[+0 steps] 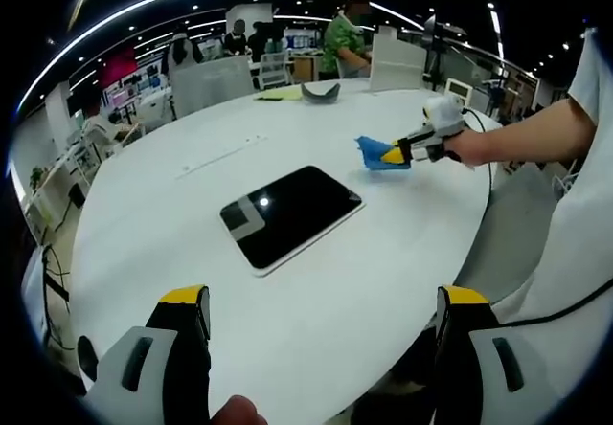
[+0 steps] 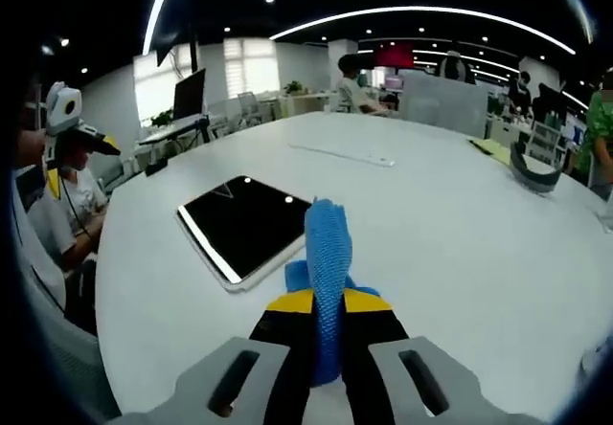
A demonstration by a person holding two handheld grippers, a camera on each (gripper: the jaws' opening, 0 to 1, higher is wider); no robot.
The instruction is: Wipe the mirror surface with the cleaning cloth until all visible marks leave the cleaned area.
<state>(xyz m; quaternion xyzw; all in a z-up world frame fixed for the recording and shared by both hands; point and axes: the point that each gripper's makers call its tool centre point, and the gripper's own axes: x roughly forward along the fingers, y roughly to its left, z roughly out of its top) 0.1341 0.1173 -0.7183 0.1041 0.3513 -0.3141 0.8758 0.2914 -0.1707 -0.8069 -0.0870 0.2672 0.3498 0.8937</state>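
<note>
The flat, dark-glassed rectangular mirror with a pale frame [image 1: 291, 216] lies face up near the middle of the round white table [image 1: 192, 253], reflecting ceiling lights. In the left gripper view, the left gripper [image 1: 324, 334] hovers over the table's near edge, jaws spread wide and holding nothing. The right gripper [image 1: 397, 154] is at the mirror's far right, apart from it, jaws pinched on the crumpled blue cleaning cloth [image 1: 374, 152]. In the right gripper view, the cloth [image 2: 328, 281] stands up between the closed yellow-tipped jaws, just beside the mirror's [image 2: 247, 224] near right corner.
</note>
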